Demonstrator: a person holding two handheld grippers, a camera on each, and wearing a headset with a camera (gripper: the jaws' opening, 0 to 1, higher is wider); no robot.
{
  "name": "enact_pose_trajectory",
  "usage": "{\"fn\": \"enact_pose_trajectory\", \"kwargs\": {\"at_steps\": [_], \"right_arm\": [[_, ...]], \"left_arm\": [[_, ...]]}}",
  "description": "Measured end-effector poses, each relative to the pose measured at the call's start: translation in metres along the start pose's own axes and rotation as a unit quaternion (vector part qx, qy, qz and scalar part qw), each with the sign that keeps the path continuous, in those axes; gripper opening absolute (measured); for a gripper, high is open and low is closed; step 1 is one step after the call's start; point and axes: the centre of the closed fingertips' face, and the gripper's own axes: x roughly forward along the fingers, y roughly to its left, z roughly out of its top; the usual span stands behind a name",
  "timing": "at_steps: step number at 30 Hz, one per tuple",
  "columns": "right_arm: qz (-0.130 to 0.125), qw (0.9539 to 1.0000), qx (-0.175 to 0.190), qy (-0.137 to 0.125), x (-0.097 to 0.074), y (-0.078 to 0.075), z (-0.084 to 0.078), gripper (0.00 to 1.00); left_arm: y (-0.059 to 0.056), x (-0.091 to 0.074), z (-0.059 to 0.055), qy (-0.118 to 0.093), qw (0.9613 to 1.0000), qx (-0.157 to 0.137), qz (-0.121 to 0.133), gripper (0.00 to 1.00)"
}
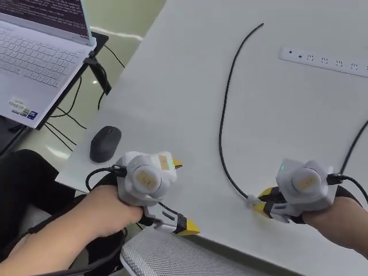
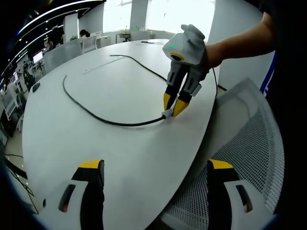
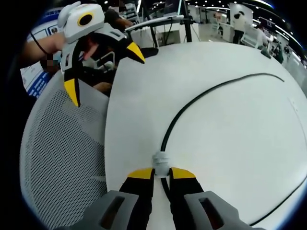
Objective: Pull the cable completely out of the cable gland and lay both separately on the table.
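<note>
A long black cable [image 1: 221, 123] curves across the white table [image 1: 172, 86], and the small grey cable gland [image 1: 252, 201] sits on its near end by the front edge. My right gripper [image 1: 260, 202] is shut on the gland [image 3: 160, 162], which shows between its yellow tips [image 3: 161, 173], with the cable [image 3: 192, 103] running away from it. In the left gripper view the right gripper [image 2: 172, 104] pinches the gland [image 2: 166, 114] down on the table. My left gripper [image 1: 183, 196] hangs open over the table's near edge, jaws wide apart [image 2: 154, 165], holding nothing. The right gripper view shows the left gripper [image 3: 103, 71] at the upper left.
A black mouse [image 1: 105, 144] lies near the table's left edge, beyond it a laptop [image 1: 40, 52] on a stand. A white power strip [image 1: 325, 60] lies at the far right, and a second black cable [image 1: 353, 146] runs by the right gripper. A mesh chair [image 1: 172, 256] stands below the table edge.
</note>
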Motion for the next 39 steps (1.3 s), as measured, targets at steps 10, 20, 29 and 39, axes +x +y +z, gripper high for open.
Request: {"fn": "enact_pose_trajectory", "kwargs": {"at_steps": [10,20,29,39], "right_arm": [[0.009,0.9998,-0.005,-0.015,-0.03,0.011,0.013,0.07],[0.016,0.9987,-0.034,-0.033,-0.061,0.034,0.021,0.06],[0.016,0.9954,-0.084,-0.042,-0.088,0.049,0.025,0.06],[0.014,0.9891,-0.141,-0.04,-0.108,0.057,0.028,0.06]], "left_arm": [[-0.011,0.001,0.038,-0.032,0.9988,0.036,-0.01,0.88],[-0.036,0.005,0.063,-0.045,0.9967,0.063,-0.023,0.83],[-0.061,0.009,0.099,-0.077,0.9922,0.087,-0.046,0.77],[-0.079,0.023,0.121,-0.09,0.9873,0.112,-0.069,0.65]]}}
